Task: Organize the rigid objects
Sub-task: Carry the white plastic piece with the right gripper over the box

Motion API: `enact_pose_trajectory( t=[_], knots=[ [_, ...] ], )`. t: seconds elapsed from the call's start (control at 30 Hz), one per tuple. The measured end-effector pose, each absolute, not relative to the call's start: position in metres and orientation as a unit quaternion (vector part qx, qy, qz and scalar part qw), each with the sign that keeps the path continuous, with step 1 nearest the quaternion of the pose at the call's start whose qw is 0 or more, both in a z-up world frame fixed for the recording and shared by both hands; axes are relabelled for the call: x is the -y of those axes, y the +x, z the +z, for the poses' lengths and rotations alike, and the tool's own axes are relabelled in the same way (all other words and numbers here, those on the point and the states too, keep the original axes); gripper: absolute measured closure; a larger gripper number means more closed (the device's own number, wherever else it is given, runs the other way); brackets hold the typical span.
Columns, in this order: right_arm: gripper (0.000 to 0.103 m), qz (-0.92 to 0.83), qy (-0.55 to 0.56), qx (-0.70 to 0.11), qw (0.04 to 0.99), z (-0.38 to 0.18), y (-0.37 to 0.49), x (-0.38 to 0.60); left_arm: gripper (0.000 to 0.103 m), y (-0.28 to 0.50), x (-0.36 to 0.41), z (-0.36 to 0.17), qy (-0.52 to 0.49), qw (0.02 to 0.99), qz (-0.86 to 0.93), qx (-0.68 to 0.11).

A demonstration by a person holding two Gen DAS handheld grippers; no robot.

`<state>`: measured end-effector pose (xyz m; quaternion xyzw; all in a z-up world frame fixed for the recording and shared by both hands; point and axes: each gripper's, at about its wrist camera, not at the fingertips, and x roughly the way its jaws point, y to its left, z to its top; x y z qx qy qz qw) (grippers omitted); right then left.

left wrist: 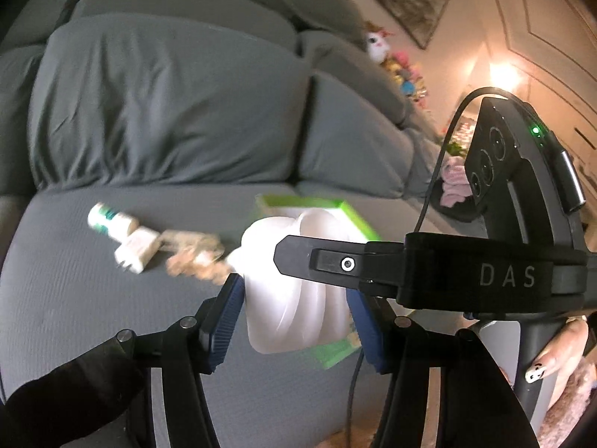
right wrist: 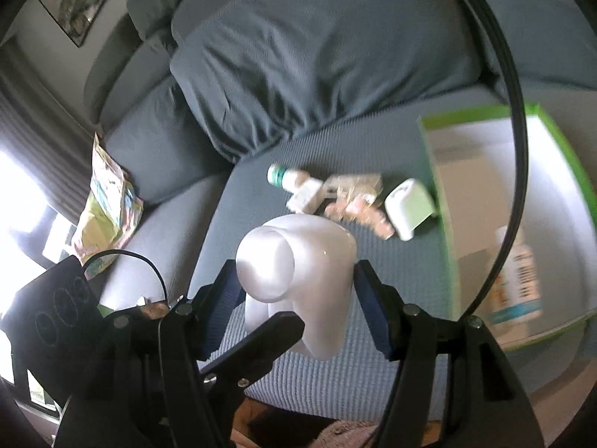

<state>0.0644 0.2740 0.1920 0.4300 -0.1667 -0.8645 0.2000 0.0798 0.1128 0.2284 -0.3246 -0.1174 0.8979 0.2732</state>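
A smooth white rounded plastic object (left wrist: pixel 287 298) is lifted above the grey sofa seat (left wrist: pixel 74 298). My left gripper (left wrist: pixel 296 321) is shut on it, blue pads pressing both sides. My right gripper (right wrist: pixel 302 302) is also shut on the white object (right wrist: pixel 309 246), pads against its flanks. One black finger of the right gripper (left wrist: pixel 298 259) crosses in front of the object in the left wrist view. A left finger (right wrist: pixel 268 339) reaches in from the lower left in the right wrist view. A green-rimmed white box (right wrist: pixel 485 171) lies open to the right.
On the seat lie a green-and-white tube (right wrist: pixel 285 177), a white plug (right wrist: pixel 306 194), a beige clump (right wrist: pixel 358 201) and a white cap-like piece (right wrist: pixel 408 207). A labelled bottle (right wrist: pixel 518 276) lies in the box. A colourful bag (right wrist: pixel 108 201) rests far left. Back cushions (left wrist: pixel 168 104) rise behind.
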Motion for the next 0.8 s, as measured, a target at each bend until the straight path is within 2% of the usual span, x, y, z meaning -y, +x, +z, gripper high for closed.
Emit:
enact_pose_trajectory(
  t=[0.4,0.57,0.8],
  knots=[
    [0.041,-0.894,0.384,0.168,0.158,0.237,0.082,-0.355,0.045,0.083,-0.196,0.27,-0.296,0.326,0.893,0.091],
    [0.041,-0.892,0.389,0.183,0.139,0.221,0.079,-0.386,0.045,0.071,-0.224,0.254,-0.316,0.344,0.879,0.094],
    [0.041,-0.871,0.428,0.214,0.112,0.171,0.064,-0.422,0.045,0.044,-0.259,0.205,-0.376,0.356,0.849,0.104]
  ],
)
